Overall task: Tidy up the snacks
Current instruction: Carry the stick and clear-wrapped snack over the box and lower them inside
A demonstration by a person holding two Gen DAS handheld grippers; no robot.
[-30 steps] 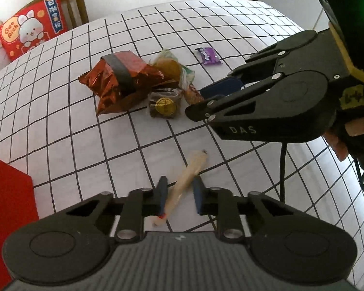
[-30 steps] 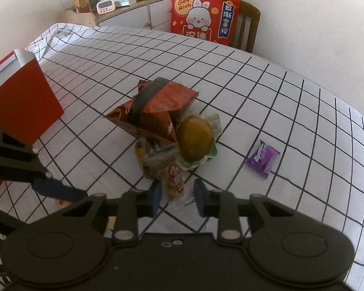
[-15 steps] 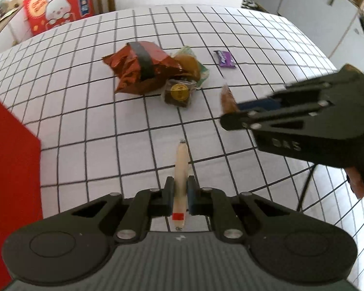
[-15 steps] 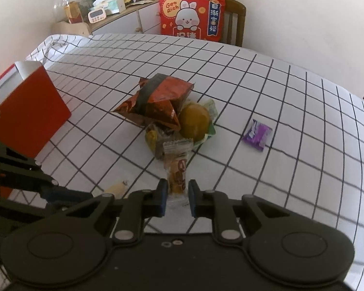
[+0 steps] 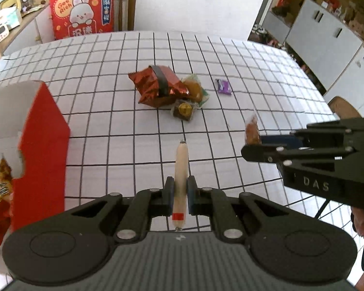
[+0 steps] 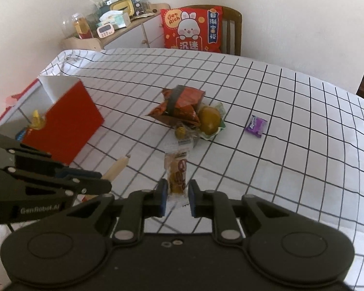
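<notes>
My left gripper (image 5: 180, 190) is shut on a pale sausage stick (image 5: 180, 169) with a red band, held above the checked tablecloth. My right gripper (image 6: 177, 194) is shut on a small clear-wrapped brown snack bar (image 6: 177, 173), also lifted off the cloth. Each gripper shows in the other's view: the right gripper (image 5: 253, 143) at the right, the left gripper (image 6: 102, 181) at the lower left. A red open box (image 6: 68, 123) with snacks inside stands to the left. On the cloth lie a red crinkled bag (image 5: 157, 84), a yellow bun packet (image 6: 210, 120), a small gold-sealed packet (image 5: 184, 110) and a purple candy (image 6: 256, 126).
The table (image 6: 291, 145) carries a white cloth with a black grid. Behind it stands a wooden chair (image 6: 233, 24) with a red rabbit cushion (image 6: 191, 28). A sideboard (image 6: 123, 29) with clutter is at the back left; white cabinets (image 5: 327, 36) stand to the right.
Both grippers closed on their snacks, the left on the sausage stick, the right on the snack bar, and both rose off the cloth. The red box has come further into both views.
</notes>
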